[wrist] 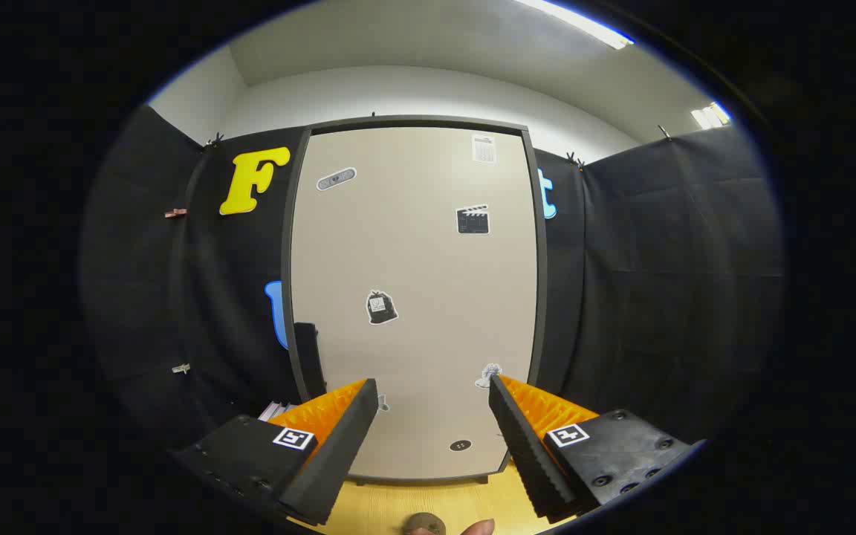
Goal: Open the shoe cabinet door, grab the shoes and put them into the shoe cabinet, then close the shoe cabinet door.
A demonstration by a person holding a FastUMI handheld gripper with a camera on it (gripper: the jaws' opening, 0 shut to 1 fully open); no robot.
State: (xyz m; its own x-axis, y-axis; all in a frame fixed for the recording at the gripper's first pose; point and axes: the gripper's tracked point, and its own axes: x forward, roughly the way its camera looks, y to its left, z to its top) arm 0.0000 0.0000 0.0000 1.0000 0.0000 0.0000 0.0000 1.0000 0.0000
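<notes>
Beige shoe cabinet door (413, 297) shut (stickers scattered on face), dark frame; gripper (434, 394) jaws spread wide, empty.

Ahead of the claw (434, 390) we count one shoe cabinet door (413, 297), shut, carrying six stickers (381, 307). The claw's two fingers (524, 438) stand spread apart, holding nothing.

Gripper (433, 390) level, fingers (346, 438) spread wide apart, nothing between them; person's fingertip (478, 527) just below jaws, near right finger.
</notes>
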